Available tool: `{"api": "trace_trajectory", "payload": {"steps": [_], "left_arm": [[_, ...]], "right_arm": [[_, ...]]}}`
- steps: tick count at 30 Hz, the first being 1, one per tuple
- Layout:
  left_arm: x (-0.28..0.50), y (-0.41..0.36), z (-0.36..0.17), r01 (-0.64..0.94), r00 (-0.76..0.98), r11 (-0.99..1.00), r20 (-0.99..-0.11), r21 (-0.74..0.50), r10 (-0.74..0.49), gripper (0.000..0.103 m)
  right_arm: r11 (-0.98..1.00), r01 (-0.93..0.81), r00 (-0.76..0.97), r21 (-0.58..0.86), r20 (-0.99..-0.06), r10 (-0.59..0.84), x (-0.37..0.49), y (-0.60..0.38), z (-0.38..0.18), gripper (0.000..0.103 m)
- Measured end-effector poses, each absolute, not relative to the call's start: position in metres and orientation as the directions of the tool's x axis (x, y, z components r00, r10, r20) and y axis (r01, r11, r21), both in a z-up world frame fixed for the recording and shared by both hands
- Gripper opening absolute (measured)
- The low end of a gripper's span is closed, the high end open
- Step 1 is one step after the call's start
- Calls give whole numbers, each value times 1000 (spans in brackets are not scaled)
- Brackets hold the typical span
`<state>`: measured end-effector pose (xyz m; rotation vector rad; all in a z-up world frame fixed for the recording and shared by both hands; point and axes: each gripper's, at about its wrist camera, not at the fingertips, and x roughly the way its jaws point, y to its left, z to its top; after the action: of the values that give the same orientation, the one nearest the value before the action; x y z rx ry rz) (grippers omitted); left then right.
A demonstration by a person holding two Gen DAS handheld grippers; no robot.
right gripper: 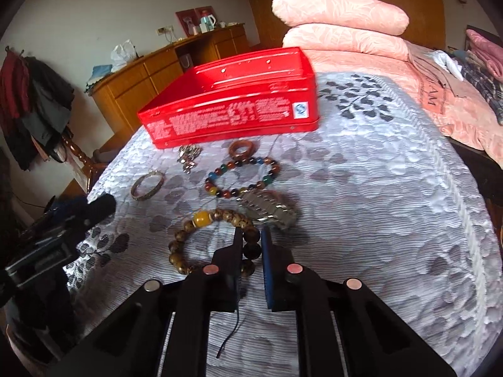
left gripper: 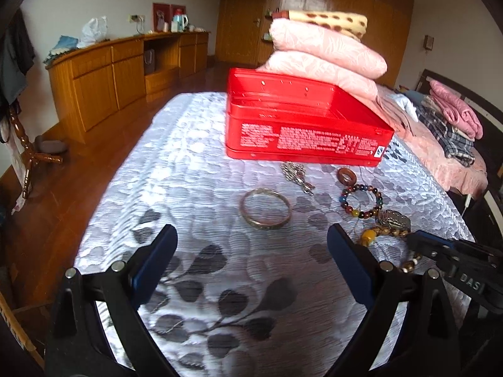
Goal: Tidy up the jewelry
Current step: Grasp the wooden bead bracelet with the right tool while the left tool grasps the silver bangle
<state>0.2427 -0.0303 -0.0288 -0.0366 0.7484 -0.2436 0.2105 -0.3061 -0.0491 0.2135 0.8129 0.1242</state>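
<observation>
The right gripper (right gripper: 251, 238) is clamped on the brown wooden-bead bracelet with a yellow bead (right gripper: 201, 220), lying on the white leaf-patterned bedspread (right gripper: 377, 204). The left gripper (left gripper: 251, 245) is held wide apart above the gold metal bangle (left gripper: 265, 212); beyond, the open red rectangular tin (left gripper: 301, 125) is seen.

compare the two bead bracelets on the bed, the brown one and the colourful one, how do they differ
The brown bead bracelet is mottled tan with one yellow bead; the multicoloured bracelet mixes blue, green, red and amber beads. The brown one lies nearer, pinched by the shut right gripper; the multicoloured one lies free, closer to the red tin. Both are loops lying flat on the bedspread.
</observation>
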Motion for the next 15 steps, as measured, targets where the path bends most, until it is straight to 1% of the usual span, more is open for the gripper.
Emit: {"api": "trace_trajectory", "payload": {"steps": [9,10,12,13,15], "left_arm": [[279,-48,-41,174,652,978,-730,-117,-204,92],[281,-50,-43,176,643,977,-738,-117,-204,89],[286,-53,-49,183,613,976,-762,-119,-208,66],[289,-54,-53,177,595,977,-778,-115,-199,66],[288,-55,-53,178,600,978,-775,-111,-197,66]], "right_arm": [[965,-33,677,259,-705,212,212,-312,-55,11],[965,-34,676,259,-706,213,212,-312,-56,11],[964,-34,673,263,-707,217,214,-313,-58,12],[963,-34,671,267,-708,220,214,-313,-59,11],[962,-35,670,270,-708,223,215,-313,-60,11]]}}
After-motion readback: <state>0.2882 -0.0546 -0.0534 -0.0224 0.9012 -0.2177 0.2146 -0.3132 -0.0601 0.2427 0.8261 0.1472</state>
